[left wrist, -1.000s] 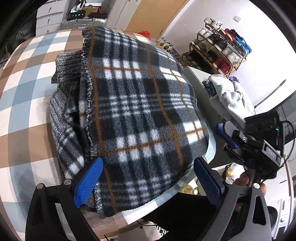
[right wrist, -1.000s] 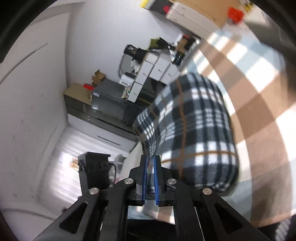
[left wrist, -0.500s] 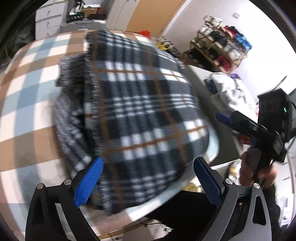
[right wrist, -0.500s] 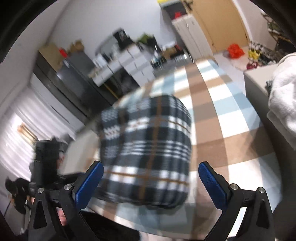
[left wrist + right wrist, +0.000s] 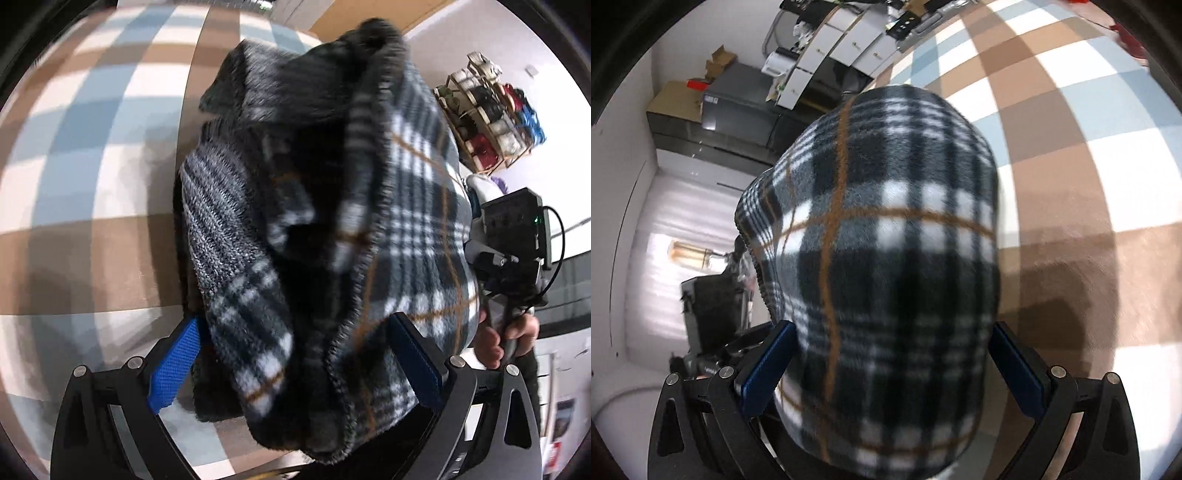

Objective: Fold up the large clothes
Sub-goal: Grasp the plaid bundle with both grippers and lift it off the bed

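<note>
Both grippers, left gripper (image 5: 295, 363) and right gripper (image 5: 892, 365), straddle the folded plaid garment (image 5: 886, 240) (jaws fully spread, pads gripping nothing) on the checkered counter (image 5: 1071, 147).

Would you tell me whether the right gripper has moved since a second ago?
Yes. The right gripper, shut then, now stands open and has closed in on the folded plaid garment lying on the checked tablecloth.

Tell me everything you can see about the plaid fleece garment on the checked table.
The plaid fleece garment is thick and fuzzy, black, grey and white with thin orange lines and a stitched edge. It lies folded in a bulky bundle on the checked tablecloth; grey ribbed knit shows at its open side in the left view. Both the left tool and right tool straddle it with pads wide apart.
</note>
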`<state>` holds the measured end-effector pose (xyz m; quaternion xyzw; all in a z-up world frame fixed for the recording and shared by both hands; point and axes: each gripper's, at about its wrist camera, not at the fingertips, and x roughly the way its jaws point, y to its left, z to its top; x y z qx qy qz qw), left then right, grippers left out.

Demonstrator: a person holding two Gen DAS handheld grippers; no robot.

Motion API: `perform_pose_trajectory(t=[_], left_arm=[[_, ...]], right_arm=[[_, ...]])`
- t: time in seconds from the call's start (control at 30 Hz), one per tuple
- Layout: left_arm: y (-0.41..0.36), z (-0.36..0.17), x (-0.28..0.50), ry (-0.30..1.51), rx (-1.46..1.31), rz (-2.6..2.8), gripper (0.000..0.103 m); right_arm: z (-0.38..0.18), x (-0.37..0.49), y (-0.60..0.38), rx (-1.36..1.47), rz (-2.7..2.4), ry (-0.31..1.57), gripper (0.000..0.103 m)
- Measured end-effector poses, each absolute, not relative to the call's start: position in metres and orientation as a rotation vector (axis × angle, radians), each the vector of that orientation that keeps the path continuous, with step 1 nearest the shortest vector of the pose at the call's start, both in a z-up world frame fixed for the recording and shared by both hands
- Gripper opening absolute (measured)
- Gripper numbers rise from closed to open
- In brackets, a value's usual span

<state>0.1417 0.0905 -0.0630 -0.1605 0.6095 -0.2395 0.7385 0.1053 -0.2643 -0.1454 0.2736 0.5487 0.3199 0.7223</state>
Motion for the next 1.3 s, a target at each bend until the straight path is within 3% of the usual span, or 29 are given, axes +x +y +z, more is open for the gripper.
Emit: perform_pose_trajectory(t=[0.3,0.6,0.87,1.03,1.07,1.17,1.3], left_arm=[[0.092,-0.07,0.143,1.345,-0.345,-0.608,0.096],[0.075,-0.045,0.136,1.268,-0.134,-0.532,0.096],[0.088,-0.072,0.155,1.453,-0.312,-0.622,0.102],[0.093,-0.078,0.152,1.432,-0.362,-0.674,0.102],[0.092,-0.077,0.149,1.421,-0.358,-0.675,0.101],[0.094,-0.072,0.141,1.401,-0.405,-0.715,0.082],[0.097,-0.059,0.128,1.354,-0.363,-0.719,0.065]], right_arm=[[-0.155,0.113,-0.25,0.587,0.753,1.227,0.101],[-0.162,0.106,-0.259,0.587,0.771,1.179,0.097],[-0.155,0.1,-0.257,0.576,0.755,1.182,0.097],[-0.154,0.098,-0.257,0.579,0.754,1.181,0.097],[-0.154,0.098,-0.257,0.579,0.754,1.181,0.097],[-0.154,0.097,-0.259,0.594,0.756,1.173,0.093],[-0.154,0.092,-0.264,0.624,0.753,1.153,0.085]])
